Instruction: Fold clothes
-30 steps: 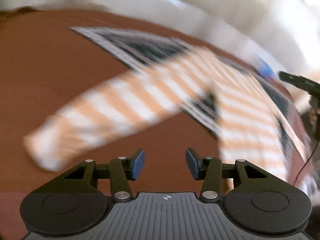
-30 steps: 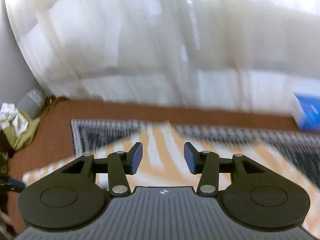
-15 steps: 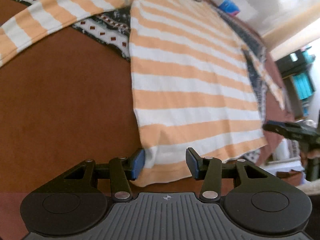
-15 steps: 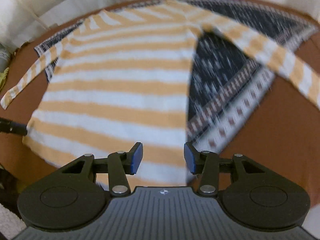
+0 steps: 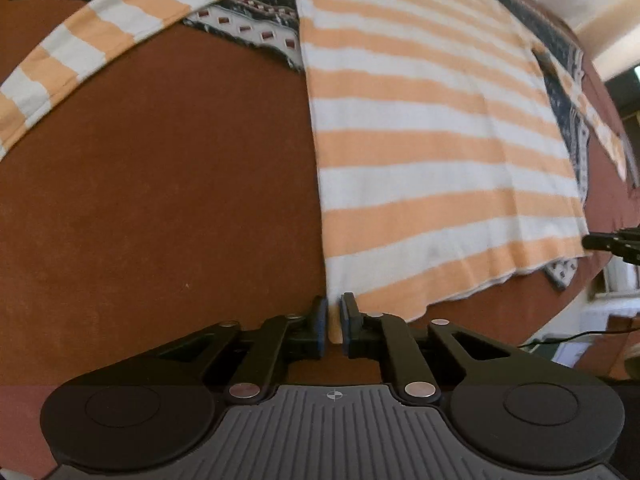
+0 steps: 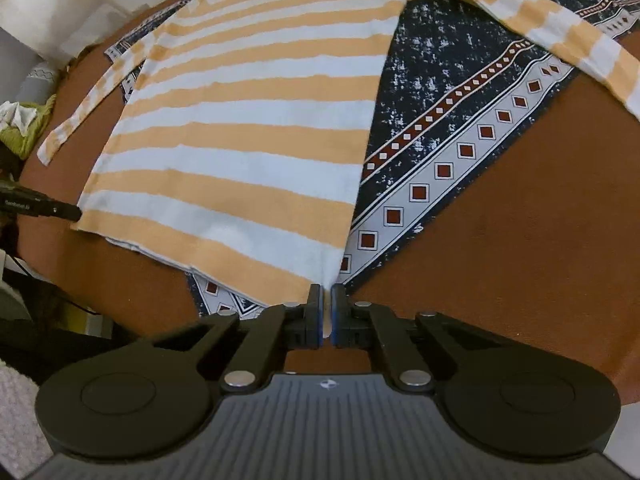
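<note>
Shirt (image 5: 432, 120), long-sleeved, orange-and-white striped: flat, spread face-down or face-up on patterned cloth (image 6: 440, 152) over brown surface. Thin knit, light, limp; will sag, stretch, drag. Left tool (image 5: 334, 320) pinches one hem corner, right tool (image 6: 325, 312) the other. Corners good holds; lift evenly, keep hem taut.

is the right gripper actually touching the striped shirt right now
Touching. In the right wrist view the right gripper is closed on the bottom corner of the striped shirt, and the fabric runs straight in between its blue pads with no gap.
</note>
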Tool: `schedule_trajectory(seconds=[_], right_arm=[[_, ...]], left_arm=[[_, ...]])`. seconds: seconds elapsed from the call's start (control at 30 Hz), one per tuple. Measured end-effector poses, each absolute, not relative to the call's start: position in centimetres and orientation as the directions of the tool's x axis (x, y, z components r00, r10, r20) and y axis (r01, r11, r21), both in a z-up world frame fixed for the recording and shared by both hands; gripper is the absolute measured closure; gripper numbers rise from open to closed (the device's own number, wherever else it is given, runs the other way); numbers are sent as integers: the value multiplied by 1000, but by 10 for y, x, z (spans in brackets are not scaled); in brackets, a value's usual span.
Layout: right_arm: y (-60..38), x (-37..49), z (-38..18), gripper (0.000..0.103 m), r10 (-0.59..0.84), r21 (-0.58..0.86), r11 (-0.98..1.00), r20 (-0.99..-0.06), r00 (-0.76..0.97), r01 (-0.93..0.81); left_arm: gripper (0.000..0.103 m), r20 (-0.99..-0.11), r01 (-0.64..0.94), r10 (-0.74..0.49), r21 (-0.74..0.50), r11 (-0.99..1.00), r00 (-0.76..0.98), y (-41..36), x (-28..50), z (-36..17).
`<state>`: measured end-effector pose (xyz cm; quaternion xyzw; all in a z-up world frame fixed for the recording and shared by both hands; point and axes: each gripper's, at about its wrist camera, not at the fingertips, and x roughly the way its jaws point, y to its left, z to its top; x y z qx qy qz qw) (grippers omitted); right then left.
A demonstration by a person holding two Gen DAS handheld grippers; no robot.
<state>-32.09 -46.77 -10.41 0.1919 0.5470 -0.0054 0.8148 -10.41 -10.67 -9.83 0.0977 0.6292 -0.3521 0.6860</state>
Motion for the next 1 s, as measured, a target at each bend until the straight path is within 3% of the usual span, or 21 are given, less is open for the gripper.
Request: schedule_trajectory(seconds=[0.07, 0.2, 0.4, 0.53, 0.73, 1.0], right_arm=[[-481, -322, -93, 94, 159, 309, 911, -875, 457, 273], [-533, -328, -57, 66, -33, 260, 864, -826, 563, 431], [-618, -338, -44, 50, -311, 79, 803, -790, 529, 590], [-676, -352, -58, 50, -399, 17, 745, -789, 467, 667], [-736, -367, -84, 50, -338, 73, 739, -820, 462, 670], [-768, -369, -109, 51, -214, 178, 758, -841, 497, 628]], left_arm=[[44, -913, 598, -408, -323, 733, 8, -107, -95, -81], [43, -874, 651, -472, -295, 700, 112, -135, -86, -49], [37, -824, 712, -530, -247, 658, 203, -217, -90, -33], [36, -817, 714, -531, -234, 659, 223, -282, -105, -41], [36, -823, 765, -526, -192, 615, 216, -372, -134, -61], [36, -839, 774, -507, -183, 606, 198, -436, -138, -76]])
